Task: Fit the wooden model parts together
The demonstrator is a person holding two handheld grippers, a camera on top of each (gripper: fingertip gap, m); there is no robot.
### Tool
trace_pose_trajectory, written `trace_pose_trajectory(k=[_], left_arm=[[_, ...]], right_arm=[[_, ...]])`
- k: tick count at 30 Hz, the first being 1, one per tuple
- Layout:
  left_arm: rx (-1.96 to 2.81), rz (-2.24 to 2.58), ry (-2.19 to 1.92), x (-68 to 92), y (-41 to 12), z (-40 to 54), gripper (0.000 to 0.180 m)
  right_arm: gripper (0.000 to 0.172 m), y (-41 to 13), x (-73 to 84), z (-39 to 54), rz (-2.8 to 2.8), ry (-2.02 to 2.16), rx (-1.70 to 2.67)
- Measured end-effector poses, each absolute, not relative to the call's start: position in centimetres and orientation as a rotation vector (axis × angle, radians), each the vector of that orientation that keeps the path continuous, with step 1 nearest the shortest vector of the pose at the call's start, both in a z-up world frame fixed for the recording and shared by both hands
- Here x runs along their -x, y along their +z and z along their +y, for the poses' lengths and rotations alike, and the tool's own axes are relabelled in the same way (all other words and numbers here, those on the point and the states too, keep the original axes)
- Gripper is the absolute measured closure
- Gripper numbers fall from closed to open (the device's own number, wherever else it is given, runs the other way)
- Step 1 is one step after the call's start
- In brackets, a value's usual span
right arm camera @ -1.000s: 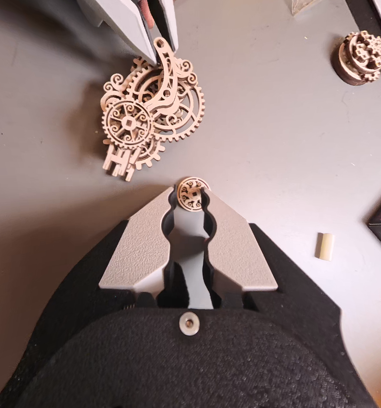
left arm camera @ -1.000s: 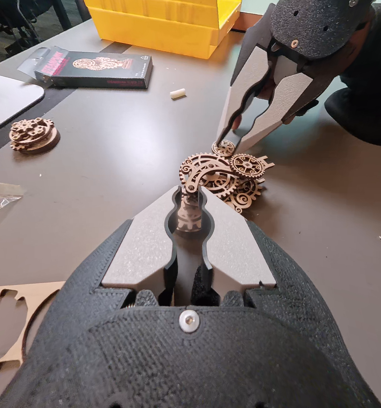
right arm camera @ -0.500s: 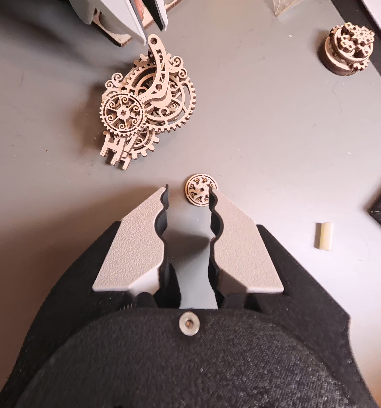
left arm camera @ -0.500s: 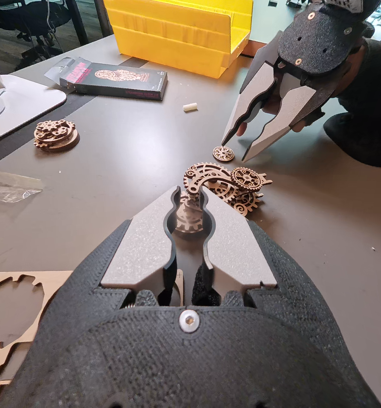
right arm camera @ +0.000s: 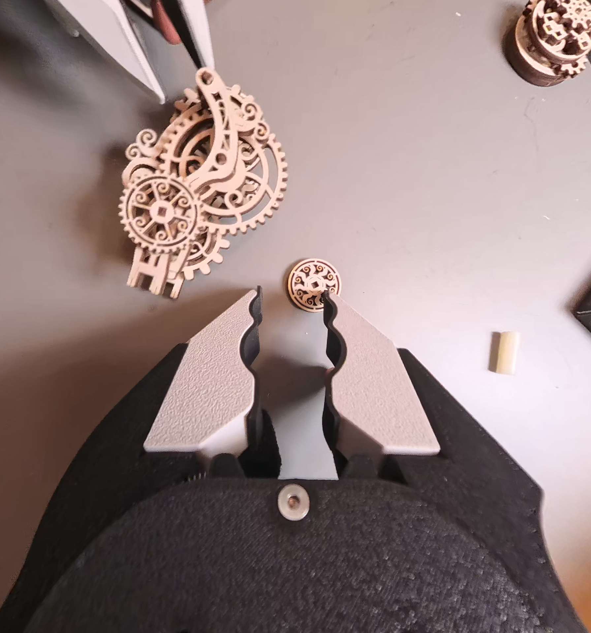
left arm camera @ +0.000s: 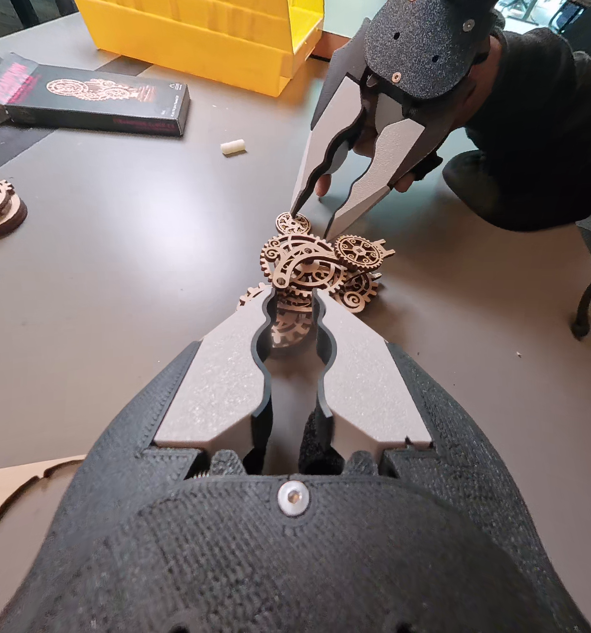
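A wooden gear model (left arm camera: 307, 263) lies on the grey table (left arm camera: 116, 274). My left gripper (left arm camera: 294, 298) is shut on its near end, with the model's stem between the pads. The model also shows in the right wrist view (right arm camera: 198, 191), with the left gripper (right arm camera: 184, 78) at its far end. A small round wooden disc (right arm camera: 314, 281) lies flat on the table beside the model. My right gripper (right arm camera: 292, 293) is open, and its right fingertip (right arm camera: 328, 298) rests on the disc. The left wrist view shows that gripper (left arm camera: 311, 226) tilted down over the disc (left arm camera: 292, 224).
A yellow bin (left arm camera: 201, 44) and a black box (left arm camera: 92, 102) stand at the back. A small white cylinder (right arm camera: 503, 351) lies to the right. A round assembled wooden piece (right arm camera: 554, 41) sits at the far side. A cut-out wooden sheet (left arm camera: 13, 479) lies near left. Left tips to right tips: about 11 centimetres. It is some 12 centimetres from my right tips to the small white cylinder (right arm camera: 503, 351). Seen from the left wrist view (left arm camera: 233, 149) as well.
My right gripper was shut on the small disc, then opened and left it on the table; one fingertip now rests on it. My left gripper kept its hold on the model.
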State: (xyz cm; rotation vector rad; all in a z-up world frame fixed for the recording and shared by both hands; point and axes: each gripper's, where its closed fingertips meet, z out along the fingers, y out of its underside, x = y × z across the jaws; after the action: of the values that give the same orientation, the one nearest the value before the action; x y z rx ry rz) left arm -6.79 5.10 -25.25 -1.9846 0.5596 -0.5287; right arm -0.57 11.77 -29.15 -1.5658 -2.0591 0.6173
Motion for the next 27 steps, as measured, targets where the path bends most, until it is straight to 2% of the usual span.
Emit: trace_pose_trajectory(k=[1,8,10,19,21,22,27], left_arm=[[1.985,0.562,-0.512,6.8,-25.3,5.2,0.161],[1.966,0.576,-0.523,5.8,-25.3,5.5,0.164],[1.958,0.594,-0.521,5.4,-25.3,5.6,0.162],[1.935,0.596,-0.506,5.7,-24.9,5.4,0.152],[1.935,0.6,-0.508,5.6,-25.0,5.4,0.15],[1.937,0.605,-0.505,5.6,-25.0,5.4,0.15],[1.898,0.631,-0.447,5.5,-24.4,5.5,0.147]], right_arm=[[0.138,-29.0,0.7,11.9,-2.048,0.621,1.566],[0.131,-29.2,1.2,12.7,-1.992,0.652,1.619],[0.142,-29.1,1.3,12.5,-2.003,0.662,1.615],[0.142,-27.3,0.1,17.7,-1.791,0.565,1.692],[0.139,-27.9,-0.6,19.4,-1.768,0.47,1.716],[0.133,-27.9,-0.7,20.1,-1.748,0.427,1.715],[0.131,-23.1,0.4,15.6,-1.763,0.676,1.564]])
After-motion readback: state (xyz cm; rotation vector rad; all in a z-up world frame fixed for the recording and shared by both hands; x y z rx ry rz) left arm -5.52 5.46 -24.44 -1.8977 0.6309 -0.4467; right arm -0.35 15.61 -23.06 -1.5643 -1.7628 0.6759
